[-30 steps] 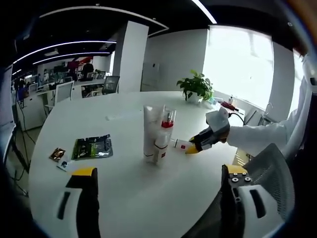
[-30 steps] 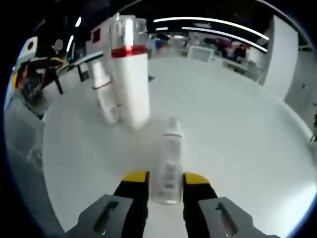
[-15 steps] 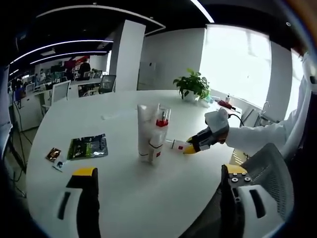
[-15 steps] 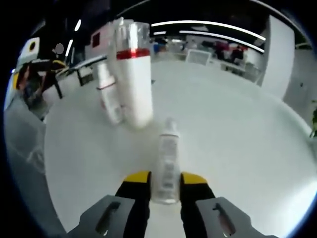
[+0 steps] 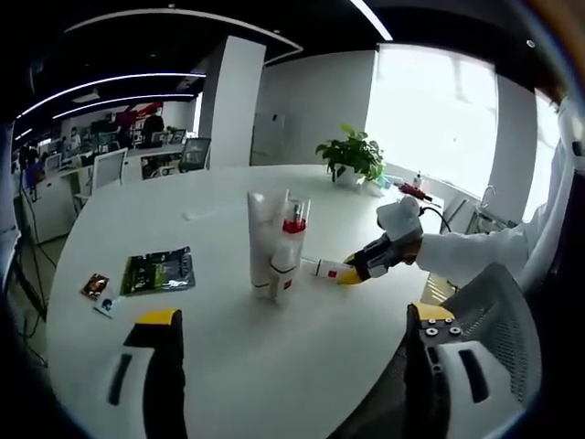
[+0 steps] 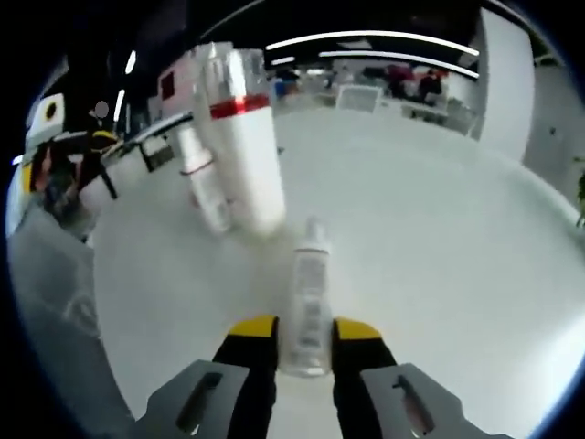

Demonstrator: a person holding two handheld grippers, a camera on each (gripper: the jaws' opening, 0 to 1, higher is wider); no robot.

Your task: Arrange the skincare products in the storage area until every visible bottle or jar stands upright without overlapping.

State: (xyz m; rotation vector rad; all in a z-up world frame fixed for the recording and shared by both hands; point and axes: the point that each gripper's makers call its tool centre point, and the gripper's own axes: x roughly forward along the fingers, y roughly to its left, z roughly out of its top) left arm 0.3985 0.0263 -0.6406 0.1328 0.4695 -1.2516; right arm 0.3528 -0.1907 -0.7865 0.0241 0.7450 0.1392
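Right tongs grip a small bottle lying flat on the counter.
Its long axis points toward the upright tube just beyond; left tongs hang wide open, farther away.

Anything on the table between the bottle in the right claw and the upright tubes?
No. In the right gripper view, bare white table separates the small bottle held by the right claw from the standing tubes.
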